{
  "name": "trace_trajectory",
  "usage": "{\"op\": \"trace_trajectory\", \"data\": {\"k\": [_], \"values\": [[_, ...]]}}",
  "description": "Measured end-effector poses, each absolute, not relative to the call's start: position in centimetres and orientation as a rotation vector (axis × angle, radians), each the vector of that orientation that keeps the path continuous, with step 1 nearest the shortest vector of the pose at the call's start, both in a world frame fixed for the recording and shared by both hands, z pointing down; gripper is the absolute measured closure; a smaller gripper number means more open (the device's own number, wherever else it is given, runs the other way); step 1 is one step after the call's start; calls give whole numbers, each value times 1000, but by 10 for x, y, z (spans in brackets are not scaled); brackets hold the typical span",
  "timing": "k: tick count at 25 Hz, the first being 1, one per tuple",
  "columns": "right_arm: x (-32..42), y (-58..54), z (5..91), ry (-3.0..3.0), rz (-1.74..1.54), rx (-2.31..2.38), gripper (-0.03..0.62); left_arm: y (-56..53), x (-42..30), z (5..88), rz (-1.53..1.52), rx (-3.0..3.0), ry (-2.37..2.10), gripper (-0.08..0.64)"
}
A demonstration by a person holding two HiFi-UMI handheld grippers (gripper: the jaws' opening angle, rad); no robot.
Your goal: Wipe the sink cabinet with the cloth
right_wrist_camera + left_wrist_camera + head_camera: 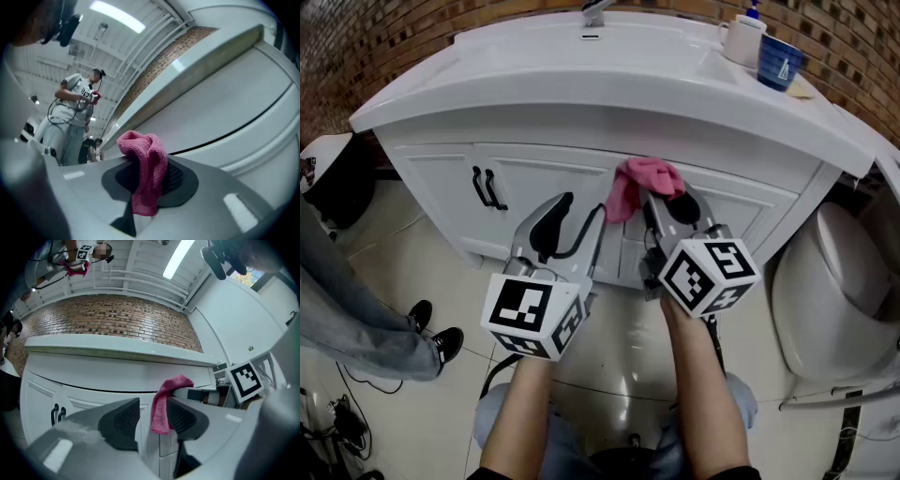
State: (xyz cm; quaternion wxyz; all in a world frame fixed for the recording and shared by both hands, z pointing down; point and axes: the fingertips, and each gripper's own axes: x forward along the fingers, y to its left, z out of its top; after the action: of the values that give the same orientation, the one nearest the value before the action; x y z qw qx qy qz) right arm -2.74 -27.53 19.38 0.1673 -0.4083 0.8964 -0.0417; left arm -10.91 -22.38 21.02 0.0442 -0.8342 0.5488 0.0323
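Observation:
The pink cloth [645, 180] is bunched between the jaws of my right gripper [664, 204], which is shut on it just in front of the white sink cabinet [544, 173]. In the right gripper view the cloth [149, 164] hangs over the dark pads, with the cabinet front [225, 117] close behind. My left gripper [572, 223] is beside it on the left, open and empty. Through its spread jaws, the left gripper view shows the cloth [164, 399] against the cabinet [93, 380].
Two black door handles [487, 187] sit on the cabinet's left door. A faucet [594, 13], a white cup [741, 39] and a blue cup [780, 64] stand on the sink top. A toilet [834, 291] is at the right. A person's legs and black shoes [431, 333] stand at the left.

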Motion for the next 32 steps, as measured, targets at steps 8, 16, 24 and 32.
{"op": "trace_trajectory", "data": {"k": [8, 16, 24, 32], "values": [[71, -287, 210, 2378, -209, -1523, 520, -231, -88, 221, 50, -2583, 1603, 391], [234, -270, 215, 1979, -268, -1923, 520, -234, -56, 227, 37, -2631, 1533, 391], [159, -273, 218, 2198, -317, -1685, 520, -235, -73, 223, 56, -2608, 1584, 391], [-46, -274, 231, 2618, -197, -1203, 525, -229, -127, 220, 52, -2536, 1708, 391]]}}
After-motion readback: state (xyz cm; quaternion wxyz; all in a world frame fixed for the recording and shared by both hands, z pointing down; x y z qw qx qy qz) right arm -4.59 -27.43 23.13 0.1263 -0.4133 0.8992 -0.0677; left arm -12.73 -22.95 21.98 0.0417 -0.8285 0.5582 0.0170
